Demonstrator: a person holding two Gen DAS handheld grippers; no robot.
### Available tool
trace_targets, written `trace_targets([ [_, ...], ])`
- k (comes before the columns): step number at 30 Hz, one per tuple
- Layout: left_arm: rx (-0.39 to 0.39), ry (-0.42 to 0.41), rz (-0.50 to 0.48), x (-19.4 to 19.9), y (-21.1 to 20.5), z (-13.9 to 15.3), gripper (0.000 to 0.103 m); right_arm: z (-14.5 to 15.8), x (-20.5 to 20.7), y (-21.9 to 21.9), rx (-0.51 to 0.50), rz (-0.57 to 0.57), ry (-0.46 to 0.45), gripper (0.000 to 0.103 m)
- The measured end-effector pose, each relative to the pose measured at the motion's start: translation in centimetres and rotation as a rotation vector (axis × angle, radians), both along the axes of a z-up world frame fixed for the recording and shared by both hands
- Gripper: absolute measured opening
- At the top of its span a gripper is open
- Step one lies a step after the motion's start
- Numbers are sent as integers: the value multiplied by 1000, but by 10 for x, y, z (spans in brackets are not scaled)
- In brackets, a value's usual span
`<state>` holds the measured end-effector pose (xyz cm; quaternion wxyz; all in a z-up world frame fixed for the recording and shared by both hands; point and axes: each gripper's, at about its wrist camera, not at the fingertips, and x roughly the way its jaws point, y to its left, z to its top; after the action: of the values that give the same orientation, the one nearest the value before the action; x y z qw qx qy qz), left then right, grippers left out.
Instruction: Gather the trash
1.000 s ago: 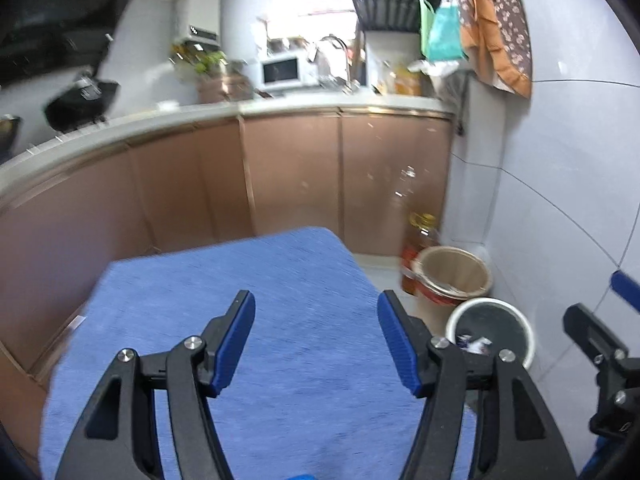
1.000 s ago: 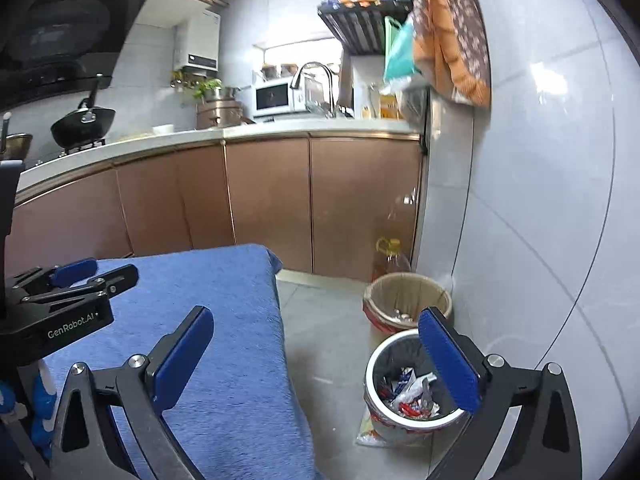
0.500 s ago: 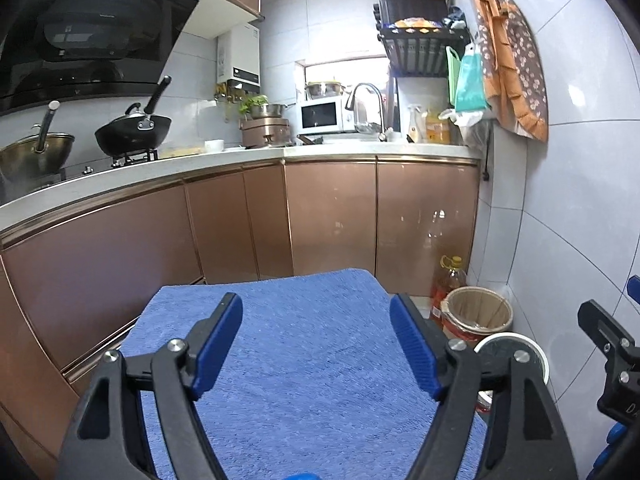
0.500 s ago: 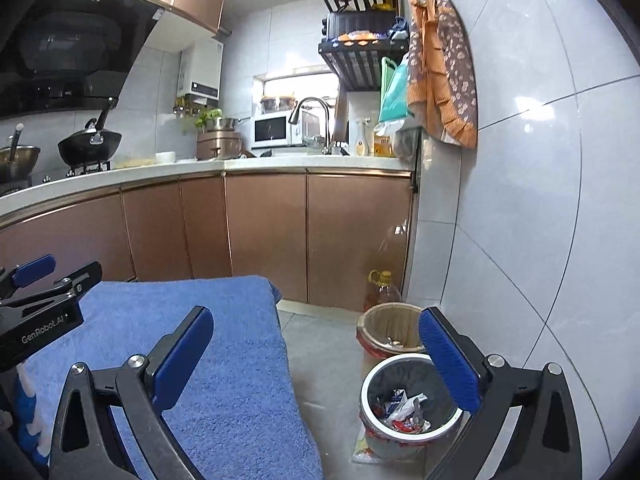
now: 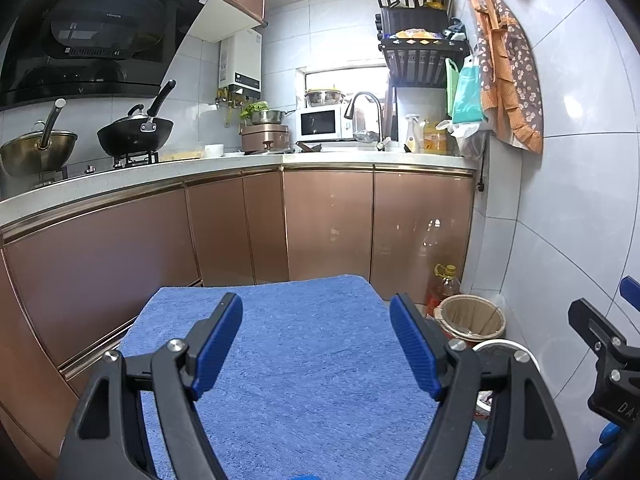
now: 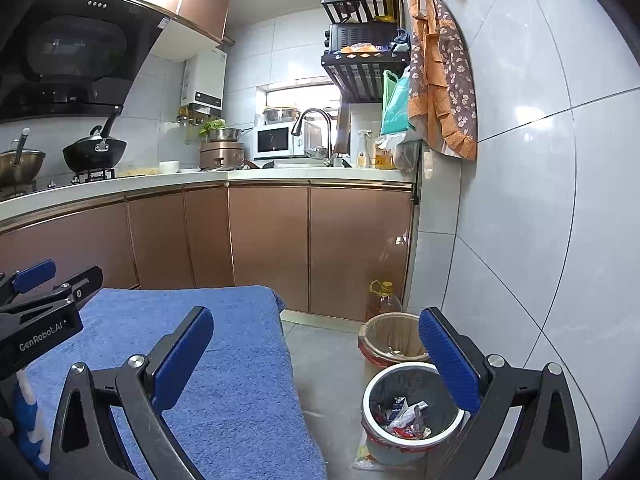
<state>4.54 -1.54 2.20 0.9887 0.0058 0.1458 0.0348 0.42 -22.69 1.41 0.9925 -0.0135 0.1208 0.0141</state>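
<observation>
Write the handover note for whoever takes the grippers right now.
Left gripper: jaws open, empty, above the blue towel.
Right gripper: jaws open, empty, over the towel's right edge and the floor.
Bins: white-rimmed bin on the floor right of the towel, wrappers inside; tan bin behind it, next to an oil bottle.
Done: trash already lies in the white-rimmed bin; no trash visible on the towel.
Left: something light lies on the floor at that bin's base; check it, possibly trash to collect.
</observation>
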Motion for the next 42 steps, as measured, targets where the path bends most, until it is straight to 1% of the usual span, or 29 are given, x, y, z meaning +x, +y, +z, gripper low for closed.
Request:
trace_targets([
  [11, -6, -30, 4, -8, 5, 5, 75, 5, -7, -1, 11, 7, -34, 103],
  [32, -5, -59, 22, -17, 10, 8, 75, 2, -2, 4, -4, 21, -24, 103],
  [42, 10, -63, 16, -19, 9, 9, 75, 2, -1, 4, -7, 20, -27, 103],
])
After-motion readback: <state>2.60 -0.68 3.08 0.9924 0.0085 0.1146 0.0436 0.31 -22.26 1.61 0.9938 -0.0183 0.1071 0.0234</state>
